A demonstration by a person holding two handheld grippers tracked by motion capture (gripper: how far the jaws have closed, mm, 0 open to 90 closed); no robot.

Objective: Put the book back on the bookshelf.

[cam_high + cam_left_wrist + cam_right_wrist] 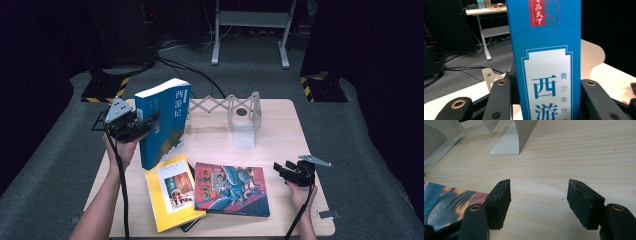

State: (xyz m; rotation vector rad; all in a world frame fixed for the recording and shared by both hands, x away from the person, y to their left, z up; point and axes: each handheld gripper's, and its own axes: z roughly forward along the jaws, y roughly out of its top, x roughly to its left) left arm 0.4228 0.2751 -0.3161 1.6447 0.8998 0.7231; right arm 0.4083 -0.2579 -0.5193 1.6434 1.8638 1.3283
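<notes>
A thick blue book (165, 120) with a white title panel stands upright at the table's left. My left gripper (142, 122) is shut on its spine; in the left gripper view the blue book (549, 62) fills the gap between both jaws. A yellow book (172, 192) and a colourful illustrated book (232, 187) lie flat near the front edge. My right gripper (282, 167) hovers low at the right of the illustrated book, open, nothing between its jaws. In the right gripper view my right gripper (539, 200) sits over bare wood, with the illustrated book (446, 200) at its left.
A white expandable bookend rack (235, 117) stands at the back centre of the wooden table (285, 135); its metal plates (514, 137) lie ahead of the right gripper. A dark thing pokes out under the yellow book. Stands and cables are on the floor behind.
</notes>
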